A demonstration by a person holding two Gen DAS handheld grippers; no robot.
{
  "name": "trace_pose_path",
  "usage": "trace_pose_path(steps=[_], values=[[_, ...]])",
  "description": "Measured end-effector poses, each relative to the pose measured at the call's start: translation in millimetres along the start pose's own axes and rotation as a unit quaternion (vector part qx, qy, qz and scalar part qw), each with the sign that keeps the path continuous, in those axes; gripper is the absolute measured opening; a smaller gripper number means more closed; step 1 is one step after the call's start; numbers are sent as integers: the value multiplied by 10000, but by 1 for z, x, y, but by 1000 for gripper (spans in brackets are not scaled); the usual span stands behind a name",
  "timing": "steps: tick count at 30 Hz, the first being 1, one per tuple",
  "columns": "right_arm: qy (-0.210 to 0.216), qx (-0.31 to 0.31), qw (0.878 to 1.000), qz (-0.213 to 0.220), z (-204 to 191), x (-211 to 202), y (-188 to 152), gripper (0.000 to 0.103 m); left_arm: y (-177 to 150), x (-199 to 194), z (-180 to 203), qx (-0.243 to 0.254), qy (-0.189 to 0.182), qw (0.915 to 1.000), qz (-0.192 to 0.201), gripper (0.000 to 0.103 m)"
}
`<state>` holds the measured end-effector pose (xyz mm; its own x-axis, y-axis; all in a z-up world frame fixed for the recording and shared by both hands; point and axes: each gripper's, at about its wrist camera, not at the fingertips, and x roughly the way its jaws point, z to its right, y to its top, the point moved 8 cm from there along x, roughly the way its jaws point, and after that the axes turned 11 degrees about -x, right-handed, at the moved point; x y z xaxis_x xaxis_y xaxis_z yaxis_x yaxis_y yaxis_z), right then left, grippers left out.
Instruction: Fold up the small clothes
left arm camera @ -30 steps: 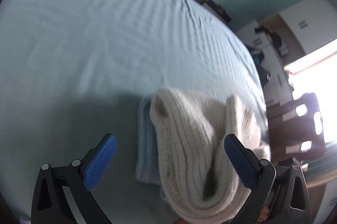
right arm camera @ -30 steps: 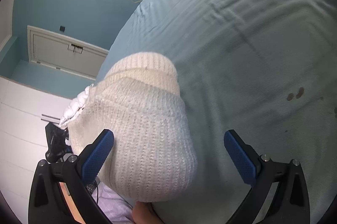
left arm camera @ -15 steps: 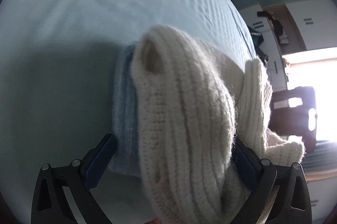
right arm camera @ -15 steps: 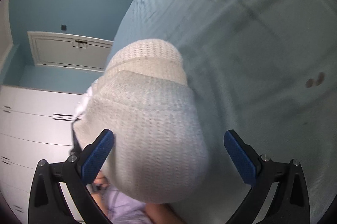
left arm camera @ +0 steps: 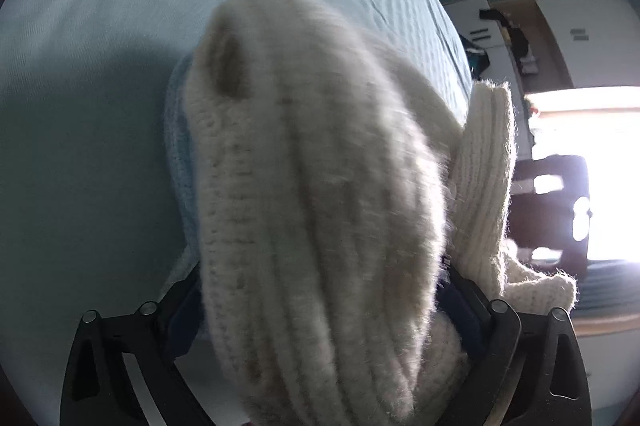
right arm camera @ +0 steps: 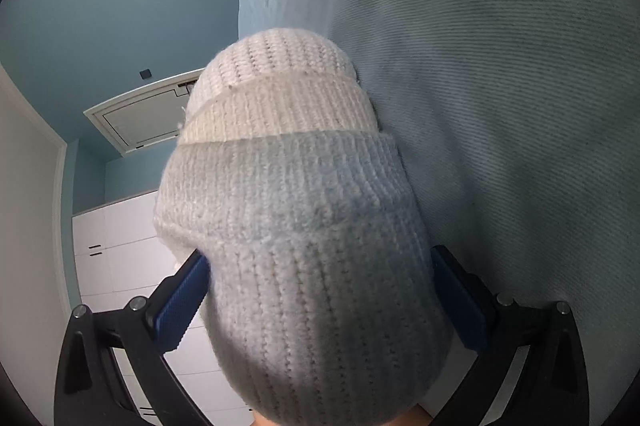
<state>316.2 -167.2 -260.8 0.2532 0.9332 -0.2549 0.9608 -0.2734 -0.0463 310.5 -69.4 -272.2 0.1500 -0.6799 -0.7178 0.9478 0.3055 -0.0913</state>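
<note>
The cream knit garment [left arm camera: 320, 209] bulges between both grippers' jaws near the bed [left arm camera: 120, 25] edge. Left gripper [left arm camera: 320, 310] and right gripper [right arm camera: 320, 290] clamp it. Soft, light, bulky: hold folded edges.

We are looking at a home bedroom: a bed [left arm camera: 120, 5] under blue sheets, white wardrobes [right arm camera: 120, 238], teal walls [right arm camera: 80, 5].
</note>
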Motion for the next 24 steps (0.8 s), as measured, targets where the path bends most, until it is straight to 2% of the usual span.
trace_pose_path(steps=[5,8,14,19,24], values=[[-57,-84,9999,29,-3,-2,0,103,-11,-3,18,385,540,9976,203,99],[-30,-119,9999,8,-5,2,2,103,-14,-6,24,426,686,9959,407,99],[-11,-192,9998,45,-3,0,2,103,-14,-9,17,463,506,9961,556,99],[-6,-211,9998,50,-3,0,2,103,-15,-19,-4,489,320,9973,439,99],[16,-258,9997,22,-3,2,1,103,-10,-17,-6,532,195,9979,316,99]])
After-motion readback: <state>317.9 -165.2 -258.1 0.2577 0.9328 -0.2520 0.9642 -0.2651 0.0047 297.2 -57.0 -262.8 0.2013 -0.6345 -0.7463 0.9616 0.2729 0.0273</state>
